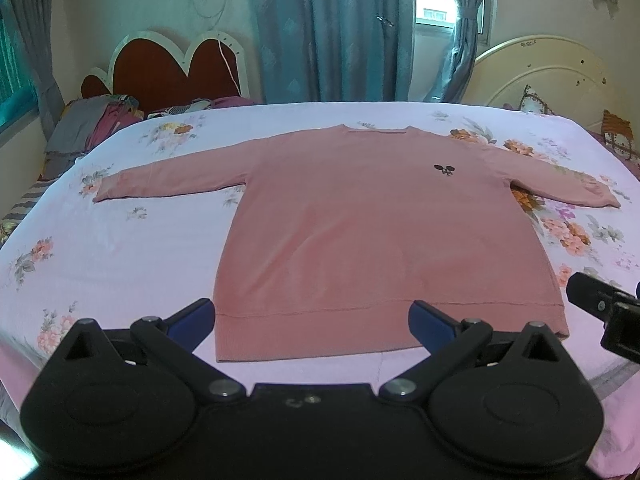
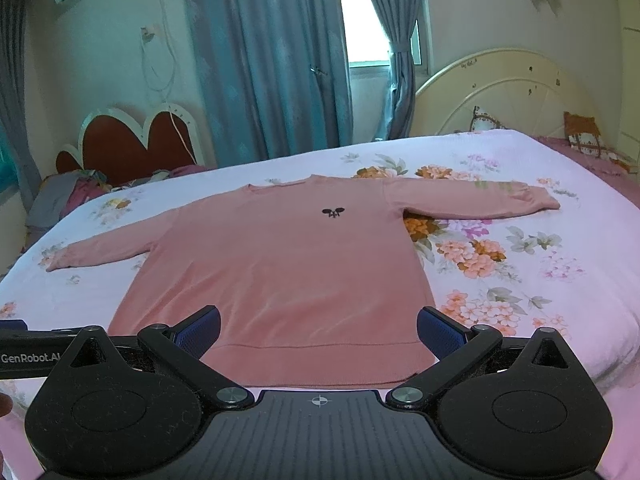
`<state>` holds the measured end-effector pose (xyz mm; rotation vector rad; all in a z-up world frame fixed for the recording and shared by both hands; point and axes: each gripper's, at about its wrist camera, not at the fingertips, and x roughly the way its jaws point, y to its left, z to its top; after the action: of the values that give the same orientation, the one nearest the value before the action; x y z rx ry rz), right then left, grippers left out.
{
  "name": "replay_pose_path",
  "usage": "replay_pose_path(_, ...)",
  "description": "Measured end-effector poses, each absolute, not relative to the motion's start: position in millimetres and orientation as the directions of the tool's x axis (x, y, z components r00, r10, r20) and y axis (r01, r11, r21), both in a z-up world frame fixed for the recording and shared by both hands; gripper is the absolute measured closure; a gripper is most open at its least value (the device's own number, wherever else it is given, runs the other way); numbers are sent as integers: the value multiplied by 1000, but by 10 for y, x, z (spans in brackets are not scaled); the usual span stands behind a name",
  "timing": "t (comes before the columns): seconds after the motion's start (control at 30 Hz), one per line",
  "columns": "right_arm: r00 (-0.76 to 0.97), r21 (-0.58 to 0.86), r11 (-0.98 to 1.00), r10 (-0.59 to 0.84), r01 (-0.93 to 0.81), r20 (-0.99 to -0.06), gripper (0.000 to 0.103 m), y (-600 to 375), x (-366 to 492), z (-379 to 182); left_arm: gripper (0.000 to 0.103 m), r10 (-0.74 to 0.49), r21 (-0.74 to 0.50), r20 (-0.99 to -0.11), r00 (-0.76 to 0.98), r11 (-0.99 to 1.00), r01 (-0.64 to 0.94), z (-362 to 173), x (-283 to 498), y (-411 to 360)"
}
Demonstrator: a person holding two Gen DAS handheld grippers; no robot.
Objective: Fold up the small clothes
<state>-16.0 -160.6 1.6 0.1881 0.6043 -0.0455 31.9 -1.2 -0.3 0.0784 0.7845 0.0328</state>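
Knit pink sweater lies flat; left tongs, right tongs spread wide.

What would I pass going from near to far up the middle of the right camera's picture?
Right tool → pink sweater's hem → small black logo → neckline → flowered bedsheet → blue curtains.

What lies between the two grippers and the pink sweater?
Nothing visible. The sweater lies flat on the floral sheet, its hem just ahead of the open left gripper and right gripper.
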Motion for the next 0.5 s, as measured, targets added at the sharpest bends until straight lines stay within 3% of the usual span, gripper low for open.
replay_pose_path(0.5, 795, 157, 976, -25, 150, -606, 0, -1662, 416, -117, 0, 75, 93, -727, 682, 996, -10, -142, 905, 121)
